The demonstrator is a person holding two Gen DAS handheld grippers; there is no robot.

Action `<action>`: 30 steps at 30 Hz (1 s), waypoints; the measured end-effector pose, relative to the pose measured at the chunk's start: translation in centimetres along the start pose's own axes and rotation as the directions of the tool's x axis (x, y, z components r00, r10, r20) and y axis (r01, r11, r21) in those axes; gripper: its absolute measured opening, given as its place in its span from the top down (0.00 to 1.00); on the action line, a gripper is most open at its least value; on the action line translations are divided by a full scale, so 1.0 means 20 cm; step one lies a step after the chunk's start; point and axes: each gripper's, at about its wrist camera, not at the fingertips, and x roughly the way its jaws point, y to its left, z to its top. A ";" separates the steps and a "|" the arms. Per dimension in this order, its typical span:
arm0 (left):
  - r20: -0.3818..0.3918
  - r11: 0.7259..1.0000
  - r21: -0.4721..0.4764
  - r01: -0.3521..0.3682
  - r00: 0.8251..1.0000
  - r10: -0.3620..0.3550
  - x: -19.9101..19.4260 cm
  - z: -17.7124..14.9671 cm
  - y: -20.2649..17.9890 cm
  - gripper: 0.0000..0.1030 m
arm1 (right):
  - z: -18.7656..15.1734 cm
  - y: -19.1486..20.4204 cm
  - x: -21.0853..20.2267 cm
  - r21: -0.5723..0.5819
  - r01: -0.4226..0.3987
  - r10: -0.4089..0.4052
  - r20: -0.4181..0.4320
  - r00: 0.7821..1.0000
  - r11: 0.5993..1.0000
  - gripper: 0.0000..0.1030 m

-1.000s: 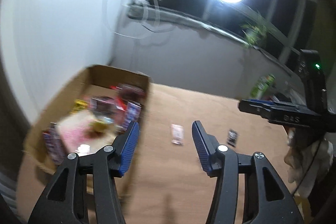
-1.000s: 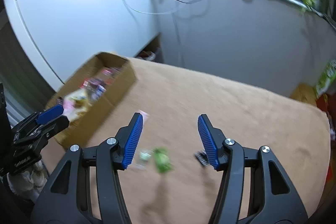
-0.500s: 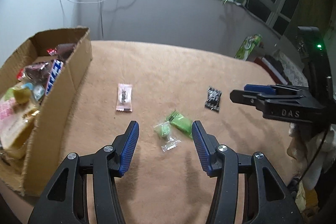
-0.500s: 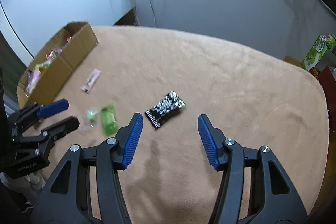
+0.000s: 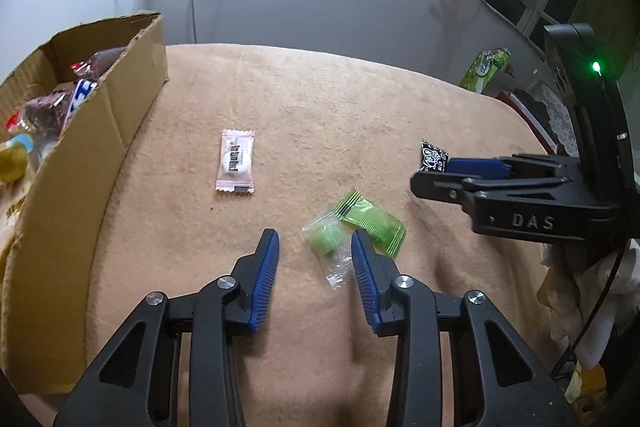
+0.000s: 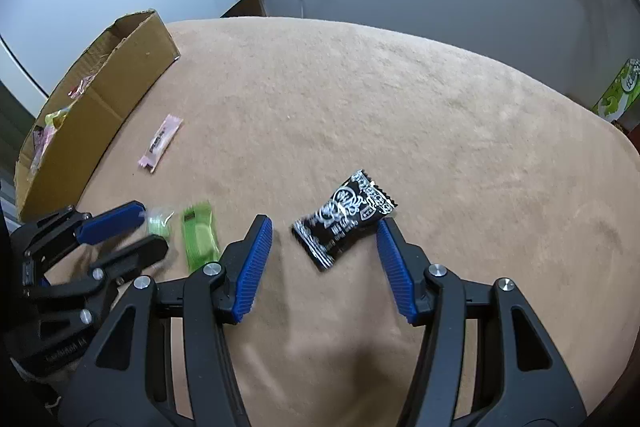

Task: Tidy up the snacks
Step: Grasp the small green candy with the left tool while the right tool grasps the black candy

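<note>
Grippers poised over loose snacks.
Left gripper [image 5: 314, 247] gapes around clear green candy [image 5: 326, 239]; right gripper [image 6: 324, 231] gapes, empty, around black packet [image 6: 346, 215].

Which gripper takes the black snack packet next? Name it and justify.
Right. The right gripper is open with the black snack packet between its fingers; the left gripper is open over the clear green candy.

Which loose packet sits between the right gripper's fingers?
The black packet, between the open right gripper fingers; the green ones and the pink one lie further left.
</note>
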 end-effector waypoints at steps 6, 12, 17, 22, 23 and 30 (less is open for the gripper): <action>-0.005 0.999 0.038 0.003 1.000 -0.003 0.03 0.02 -0.03 0.76 | 0.03 0.06 0.04 -0.062 0.071 -0.071 0.002 0.997 0.996 0.52; 0.007 0.999 0.038 0.013 1.000 -0.013 0.02 0.01 -0.03 0.79 | 0.02 0.06 0.01 -0.077 0.082 -0.081 0.013 0.997 0.994 0.75; 0.023 0.999 0.028 0.016 1.000 -0.017 -0.02 0.00 -0.02 0.79 | -0.01 0.03 -0.03 -0.046 0.064 -0.063 0.029 0.998 0.997 0.75; 0.055 0.999 0.021 0.024 0.998 -0.026 -0.09 0.00 -0.02 0.79 | -0.03 0.03 -0.13 -0.041 0.047 -0.044 0.067 0.997 0.998 0.75; 0.063 0.999 0.021 0.026 0.998 -0.028 -0.11 0.00 -0.03 0.79 | -0.02 0.03 -0.15 -0.044 0.045 -0.042 0.075 0.996 0.998 0.75; 0.126 1.000 0.017 0.023 0.992 -0.025 -0.28 0.00 0.00 0.79 | 0.01 0.11 -0.31 -0.068 0.014 -0.005 0.133 0.991 0.998 0.75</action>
